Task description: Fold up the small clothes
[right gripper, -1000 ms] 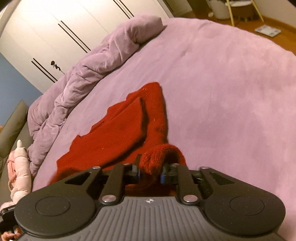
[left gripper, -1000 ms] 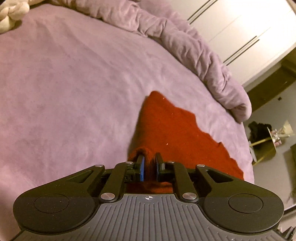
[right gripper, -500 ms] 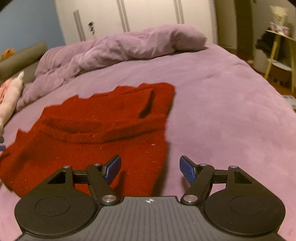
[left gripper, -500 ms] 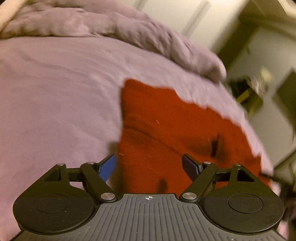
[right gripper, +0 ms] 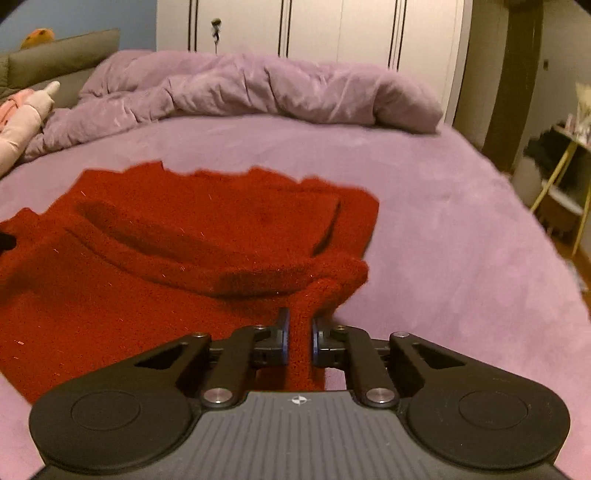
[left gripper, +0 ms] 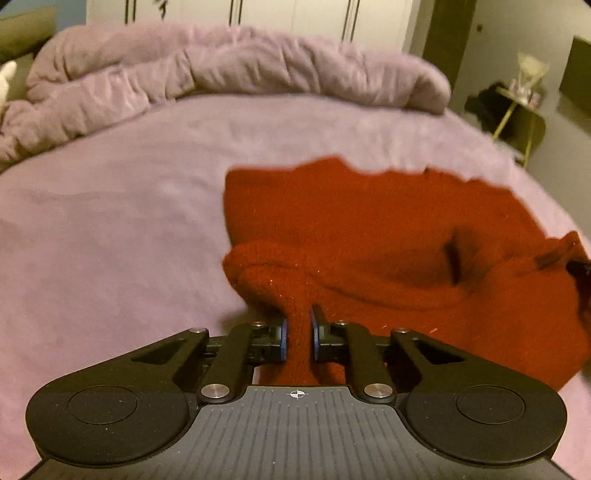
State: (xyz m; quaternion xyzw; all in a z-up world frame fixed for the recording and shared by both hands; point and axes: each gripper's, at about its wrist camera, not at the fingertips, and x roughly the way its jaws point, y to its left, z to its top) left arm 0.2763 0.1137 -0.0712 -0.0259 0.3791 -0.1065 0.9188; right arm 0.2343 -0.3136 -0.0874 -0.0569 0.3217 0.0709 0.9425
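A red knitted garment lies partly folded on the purple bed; it also shows in the right wrist view. My left gripper is shut on the garment's near left corner, which bunches up between the blue pads. My right gripper is shut on the near right corner in the same way. The right gripper's tip shows at the right edge of the left wrist view.
A rumpled purple duvet lies along the far side of the bed. White wardrobe doors stand behind it. A yellow-legged side table stands off the bed's right edge. A pink soft toy lies far left.
Both grippers were shut on the garment a second ago, opened over it half a second ago, and are now shut again on its near corners.
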